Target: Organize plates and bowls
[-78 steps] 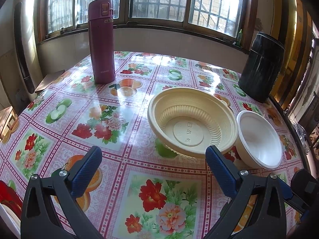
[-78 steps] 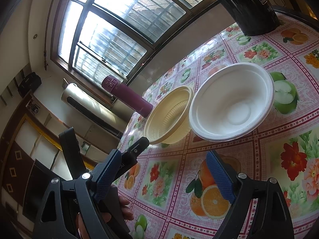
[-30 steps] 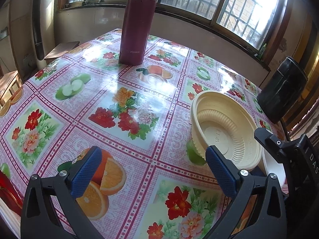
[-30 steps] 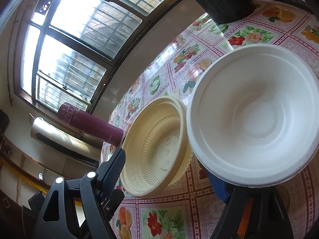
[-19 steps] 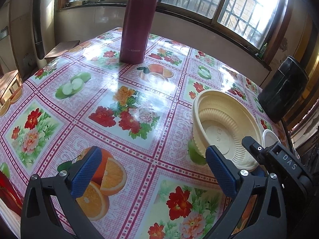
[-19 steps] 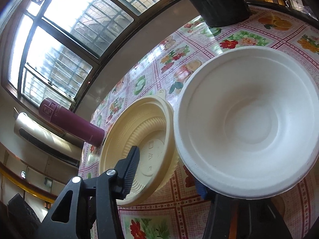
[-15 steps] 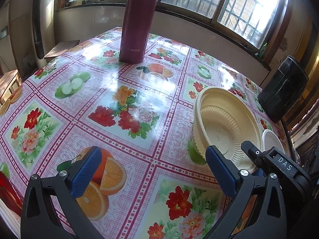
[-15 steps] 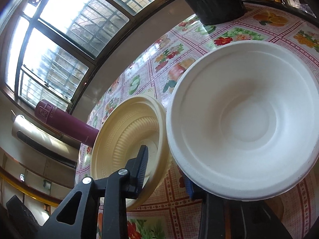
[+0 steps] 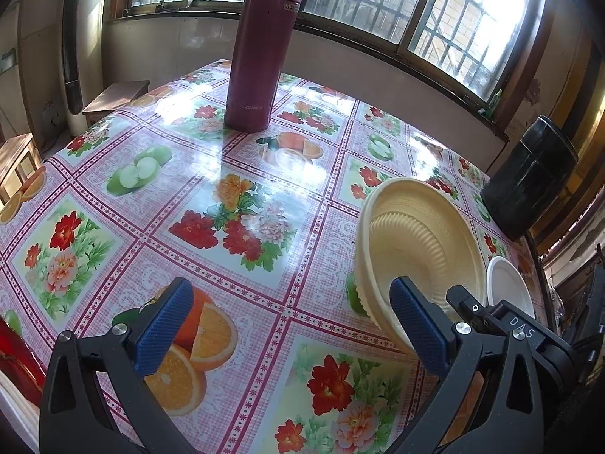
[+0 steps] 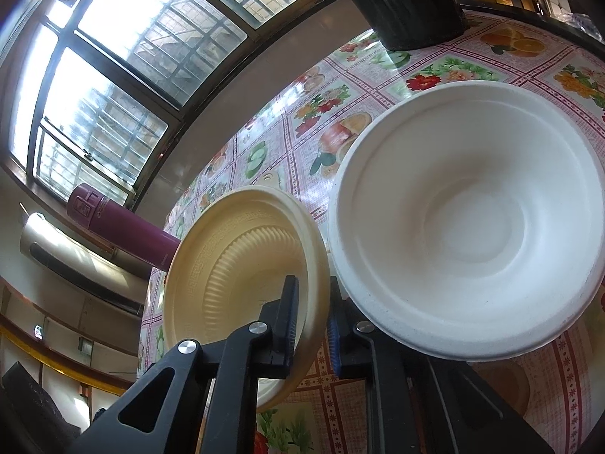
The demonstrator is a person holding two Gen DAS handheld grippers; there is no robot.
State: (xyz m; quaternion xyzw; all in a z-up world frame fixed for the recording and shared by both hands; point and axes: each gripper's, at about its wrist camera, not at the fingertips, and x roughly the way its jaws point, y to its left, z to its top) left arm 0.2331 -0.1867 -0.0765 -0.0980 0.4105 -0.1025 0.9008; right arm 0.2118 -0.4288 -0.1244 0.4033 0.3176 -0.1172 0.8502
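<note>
Yellow bowl (image 10: pixel 242 280) is now getting pinched at its near rim by the right gripper (image 10: pixel 312 325): jaws that were wide a second ago are clamping the wall, and the bowl is tipping off the table (image 9: pixel 264 265). White bowl (image 10: pixel 469 227) is touching it, near the table's right edge. Left gripper (image 9: pixel 291 325) is hanging open, holding nothing. Likely lifting next to nest them.

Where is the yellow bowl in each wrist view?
Left wrist: the yellow bowl sits right of centre, tilted, partly behind the left tongs' right finger.
Right wrist: lower left of centre, its rim pinched in the right tongs, with the white bowl beside it on the right.
Shared landmark: the maroon flask, top centre in the left wrist view, left edge in the right wrist view.
</note>
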